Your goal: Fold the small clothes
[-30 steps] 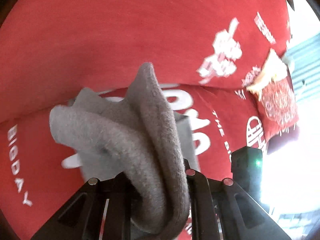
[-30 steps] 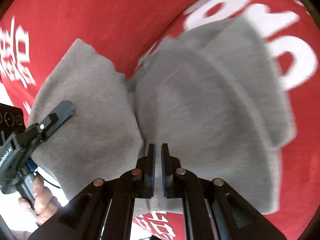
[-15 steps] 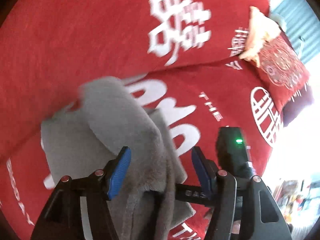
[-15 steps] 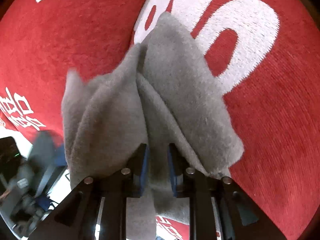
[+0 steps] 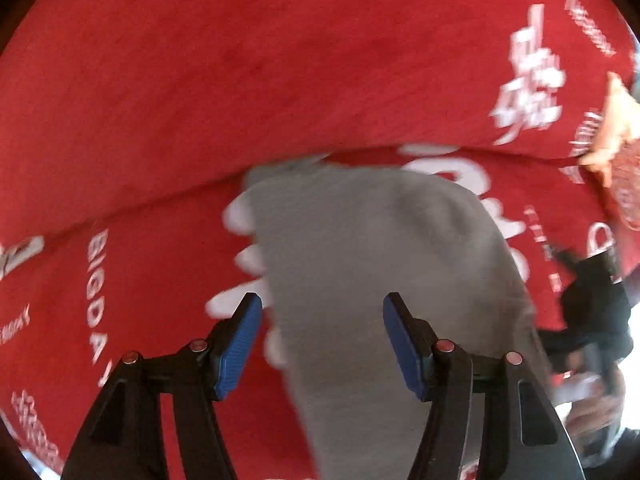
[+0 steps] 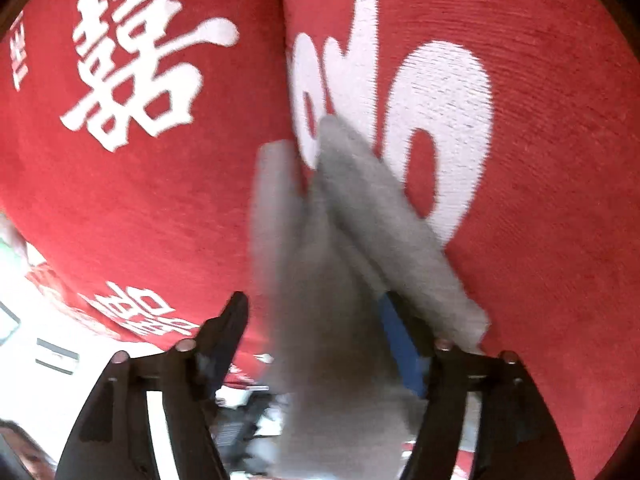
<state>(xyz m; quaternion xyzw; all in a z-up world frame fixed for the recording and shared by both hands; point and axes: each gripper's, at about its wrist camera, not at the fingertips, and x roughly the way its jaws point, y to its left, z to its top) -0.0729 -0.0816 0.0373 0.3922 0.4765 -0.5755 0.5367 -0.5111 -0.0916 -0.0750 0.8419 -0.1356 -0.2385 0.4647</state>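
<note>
Both grippers, left (image 5: 322, 340) and right (image 6: 316, 340), have let go, the right's jaws still spreading around the loose grey fleece garment (image 5: 384, 280), which now lies folded on the red blanket (image 5: 240, 80) at six o'clock, so this fold looks finished.

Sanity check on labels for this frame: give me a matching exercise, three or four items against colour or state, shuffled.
Column 1:
1. grey garment
2. red cloth
3. left gripper
4. pads of the left gripper

Column 2:
A. blue
B. covered in white lettering
C. jaws apart, nothing pinched
D. lying slack on the red surface

Pairs: 1-D, 2-B, 3-C, 4-A

Note: the right gripper is opening, with the grey garment hanging between its jaws.
</note>
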